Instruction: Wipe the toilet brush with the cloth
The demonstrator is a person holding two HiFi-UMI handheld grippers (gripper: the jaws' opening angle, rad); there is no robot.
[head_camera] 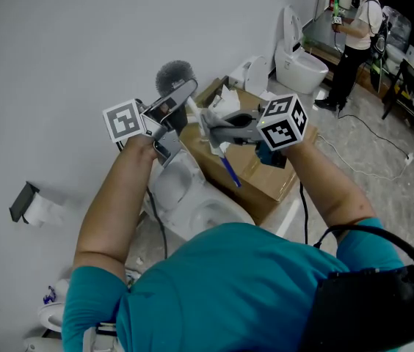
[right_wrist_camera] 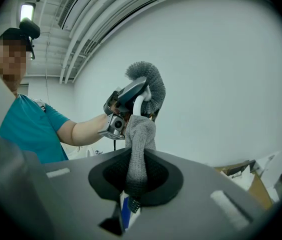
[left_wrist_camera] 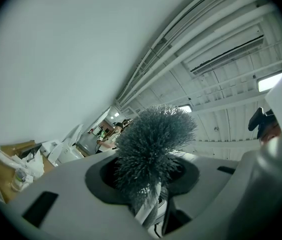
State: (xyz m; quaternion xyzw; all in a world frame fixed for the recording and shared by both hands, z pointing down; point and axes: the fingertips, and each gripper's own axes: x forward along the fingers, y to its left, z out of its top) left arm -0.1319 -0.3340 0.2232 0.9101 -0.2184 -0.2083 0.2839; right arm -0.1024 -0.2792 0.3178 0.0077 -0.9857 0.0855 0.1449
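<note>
The toilet brush has a round grey bristle head [head_camera: 175,73] and a white handle [left_wrist_camera: 148,210]. My left gripper [head_camera: 186,91] is shut on that handle and holds the brush up in front of the white wall, bristles [left_wrist_camera: 153,141] upward. My right gripper [head_camera: 211,125] is shut on a grey cloth [right_wrist_camera: 140,146]. The cloth's upper end lies against the brush handle [right_wrist_camera: 138,103] just under the bristle head [right_wrist_camera: 148,81], next to the left gripper [right_wrist_camera: 126,101]. A blue strip [head_camera: 230,173] hangs under the right gripper.
A white toilet [head_camera: 192,196] stands directly below the grippers, with an opened cardboard box [head_camera: 255,163] to its right. A paper roll holder [head_camera: 37,207] is on the wall at left. Farther back are another toilet [head_camera: 299,61], a standing person [head_camera: 354,39] and cables on the floor [head_camera: 368,134].
</note>
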